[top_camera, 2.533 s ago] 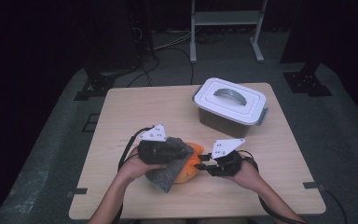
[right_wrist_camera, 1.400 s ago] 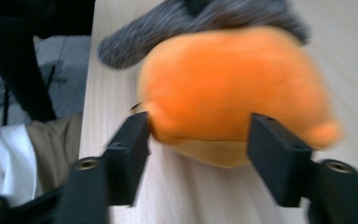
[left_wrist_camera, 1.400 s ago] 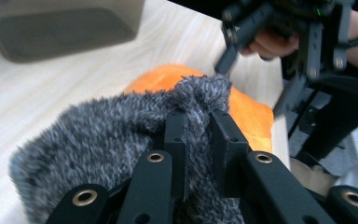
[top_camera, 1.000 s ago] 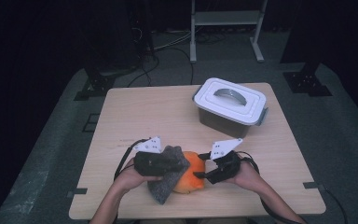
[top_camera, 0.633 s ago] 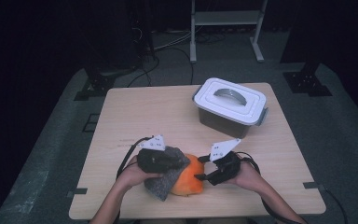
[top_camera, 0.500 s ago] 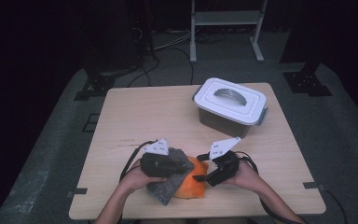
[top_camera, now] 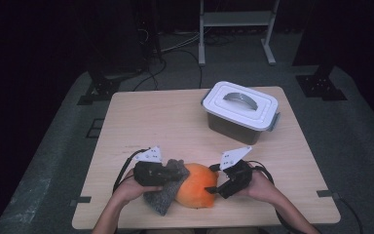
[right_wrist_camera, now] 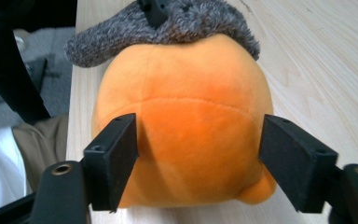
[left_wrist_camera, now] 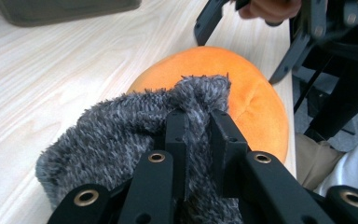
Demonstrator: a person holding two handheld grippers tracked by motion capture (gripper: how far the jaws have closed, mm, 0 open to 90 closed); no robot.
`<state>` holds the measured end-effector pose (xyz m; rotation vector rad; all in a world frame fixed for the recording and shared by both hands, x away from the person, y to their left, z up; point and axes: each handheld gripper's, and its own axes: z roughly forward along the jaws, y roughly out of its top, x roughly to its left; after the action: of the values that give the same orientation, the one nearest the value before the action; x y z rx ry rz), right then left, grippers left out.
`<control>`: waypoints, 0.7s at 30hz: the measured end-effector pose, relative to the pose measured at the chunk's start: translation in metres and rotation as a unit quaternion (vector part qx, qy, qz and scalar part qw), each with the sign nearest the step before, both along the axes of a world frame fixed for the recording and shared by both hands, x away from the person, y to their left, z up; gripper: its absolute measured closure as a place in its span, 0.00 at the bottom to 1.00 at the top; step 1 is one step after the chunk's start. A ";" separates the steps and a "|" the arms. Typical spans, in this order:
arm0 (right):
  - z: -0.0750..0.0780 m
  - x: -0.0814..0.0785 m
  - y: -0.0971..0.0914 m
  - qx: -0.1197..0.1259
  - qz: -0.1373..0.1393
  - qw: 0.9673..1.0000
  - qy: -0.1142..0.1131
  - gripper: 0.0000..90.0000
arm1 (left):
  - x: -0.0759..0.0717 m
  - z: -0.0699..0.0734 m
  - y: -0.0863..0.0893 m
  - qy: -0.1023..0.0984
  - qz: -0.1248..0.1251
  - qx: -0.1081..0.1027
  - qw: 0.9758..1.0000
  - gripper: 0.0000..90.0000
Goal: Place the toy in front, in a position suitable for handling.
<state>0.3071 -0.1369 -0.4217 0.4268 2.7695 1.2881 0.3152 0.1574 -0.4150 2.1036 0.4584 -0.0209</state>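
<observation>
The grey fuzzy cloth (left_wrist_camera: 135, 126) is pinched by the left hand-held gripper (left_wrist_camera: 196, 126) over the orange plush toy (right_wrist_camera: 182, 116), which is straddled by the right hand-held gripper's (right_wrist_camera: 200, 154) just-opened jaws.

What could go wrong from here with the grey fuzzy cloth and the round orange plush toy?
1. The left gripper is shut on the grey fuzzy cloth by a small pinch near its edge; the pile could slip free.
2. The right gripper has just been opening, its jaws standing either side of the round orange plush toy, apparently off it. Unheld, the toy may roll or drag with the cloth.
3. The toy lies near the wooden table's front edge and could fall.
</observation>
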 end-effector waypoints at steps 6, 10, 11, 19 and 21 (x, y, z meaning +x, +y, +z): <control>-0.007 0.002 0.005 -0.008 0.010 1.000 -0.023 0.58 | 0.000 -0.001 -0.009 -0.002 -0.007 -0.002 1.000 0.87; 0.005 0.003 -0.002 -0.016 0.025 0.997 -0.073 0.65 | 0.009 0.022 -0.009 -0.031 0.008 -0.018 0.999 0.87; 0.005 0.003 -0.002 -0.016 0.025 0.997 -0.073 0.65 | 0.009 0.022 -0.009 -0.031 0.008 -0.018 0.999 0.87; 0.005 0.018 -0.015 -0.013 -0.003 1.000 -0.015 0.31 | 0.011 -0.005 -0.025 -0.001 0.000 0.000 1.000 0.87; 0.004 0.017 -0.017 -0.011 -0.002 1.000 -0.011 0.30 | 0.006 -0.004 -0.025 0.007 -0.014 -0.003 1.000 0.87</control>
<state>0.3244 -0.1536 -0.4177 0.4134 2.7602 1.2533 0.3217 0.1322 -0.4193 2.1041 0.4375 -0.0533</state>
